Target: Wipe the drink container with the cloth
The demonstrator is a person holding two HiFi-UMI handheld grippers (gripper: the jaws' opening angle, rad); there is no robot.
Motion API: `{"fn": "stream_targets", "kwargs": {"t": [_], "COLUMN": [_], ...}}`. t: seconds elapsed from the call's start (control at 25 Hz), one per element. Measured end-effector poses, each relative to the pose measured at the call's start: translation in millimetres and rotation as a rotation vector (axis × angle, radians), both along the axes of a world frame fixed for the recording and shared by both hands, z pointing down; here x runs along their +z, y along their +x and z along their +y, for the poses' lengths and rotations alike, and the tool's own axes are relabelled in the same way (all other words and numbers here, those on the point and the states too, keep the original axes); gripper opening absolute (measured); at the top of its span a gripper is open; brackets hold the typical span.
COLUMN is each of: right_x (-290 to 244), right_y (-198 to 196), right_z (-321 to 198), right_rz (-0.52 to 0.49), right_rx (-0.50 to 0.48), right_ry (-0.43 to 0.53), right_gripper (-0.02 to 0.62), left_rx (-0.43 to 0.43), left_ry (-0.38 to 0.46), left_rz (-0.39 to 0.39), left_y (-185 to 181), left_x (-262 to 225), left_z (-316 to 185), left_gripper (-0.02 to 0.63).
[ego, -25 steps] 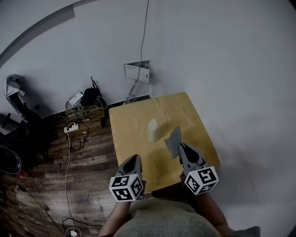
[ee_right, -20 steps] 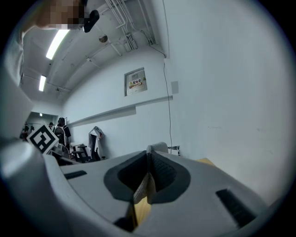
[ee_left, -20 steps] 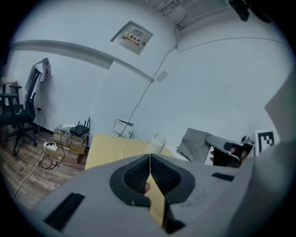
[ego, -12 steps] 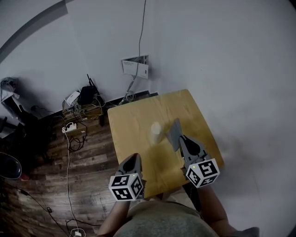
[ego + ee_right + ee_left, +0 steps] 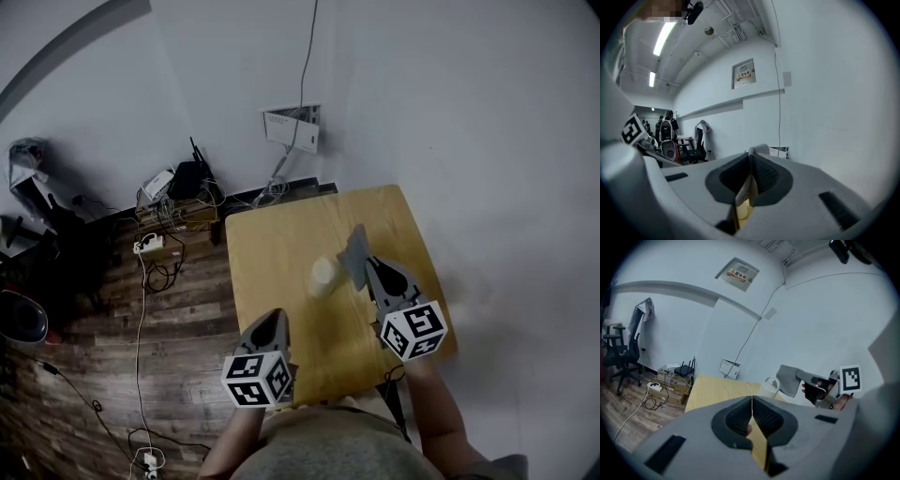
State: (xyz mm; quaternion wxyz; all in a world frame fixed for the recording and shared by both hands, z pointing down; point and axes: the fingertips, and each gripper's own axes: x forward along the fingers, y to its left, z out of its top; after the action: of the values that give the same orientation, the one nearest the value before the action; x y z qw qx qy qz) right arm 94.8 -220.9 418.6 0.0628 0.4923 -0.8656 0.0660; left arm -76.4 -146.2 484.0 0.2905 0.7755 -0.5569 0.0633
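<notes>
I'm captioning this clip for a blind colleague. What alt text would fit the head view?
Seen from above, the right gripper holds a grey cloth close beside a white drink container on a small wooden table. The left gripper, shut and empty, hovers near the table's front edge; cables litter the wooden floor at left.

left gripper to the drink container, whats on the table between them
Nothing: the head view shows only bare table between the left gripper and the drink container. The cloth, held by the right gripper, is on the container's other side.
</notes>
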Motion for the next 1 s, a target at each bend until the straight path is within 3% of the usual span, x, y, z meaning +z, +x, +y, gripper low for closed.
{"fn": "stream_targets", "kwargs": {"t": [0.36, 1.0], "right_x": [9.8, 51.2], "right_y": [-18.6, -39.4], "right_z": [-18.9, -26.4], "right_rz": [-0.013, 0.006], "right_rx": [-0.155, -0.279], "right_ry": [-0.018, -0.107], "right_gripper": [0.011, 0.011], "left_rx": [-0.032, -0.039], "left_ry": [-0.015, -0.05], "left_rz": [0.003, 0.002], "left_y": [6.9, 11.8], "left_x": [9.0, 24.8], "left_z": [-17.9, -28.2], "left_gripper": [0.003, 0.003]}}
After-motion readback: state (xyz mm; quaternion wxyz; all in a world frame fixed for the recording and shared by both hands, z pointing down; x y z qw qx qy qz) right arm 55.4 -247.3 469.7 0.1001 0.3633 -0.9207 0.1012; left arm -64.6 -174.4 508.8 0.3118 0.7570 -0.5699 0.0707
